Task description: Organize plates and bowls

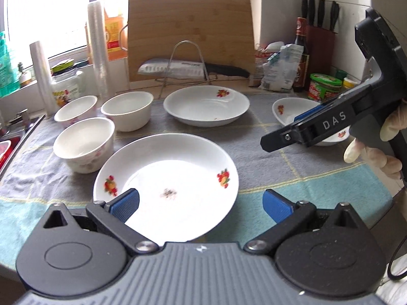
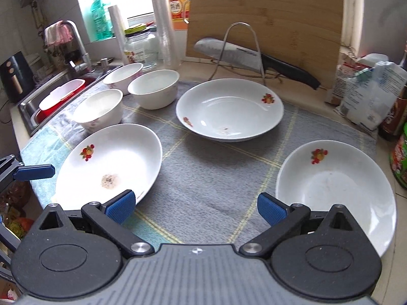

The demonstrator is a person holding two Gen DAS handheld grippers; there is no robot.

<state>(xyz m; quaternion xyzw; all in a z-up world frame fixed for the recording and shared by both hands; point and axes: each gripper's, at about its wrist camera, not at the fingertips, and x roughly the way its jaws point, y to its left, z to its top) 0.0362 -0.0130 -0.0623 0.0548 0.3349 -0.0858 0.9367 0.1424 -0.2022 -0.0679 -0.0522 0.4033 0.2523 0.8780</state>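
Glazed near plate [image 1: 165,185] sits at open, empty left gripper [image 1: 201,203]; right gripper [image 2: 197,207] likewise open. Risk: slick rim slipping, knocking bowl [image 1: 84,143] beside plate.

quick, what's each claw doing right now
Left claw: open, holding nothing, over the near plate.
Right claw: open, holding nothing, above the cloth.

The right tool [image 1: 318,127], seen from the left wrist view, carries the white letters "DAS" on its black arm. Labels on the bottles and jars are too blurred to read.
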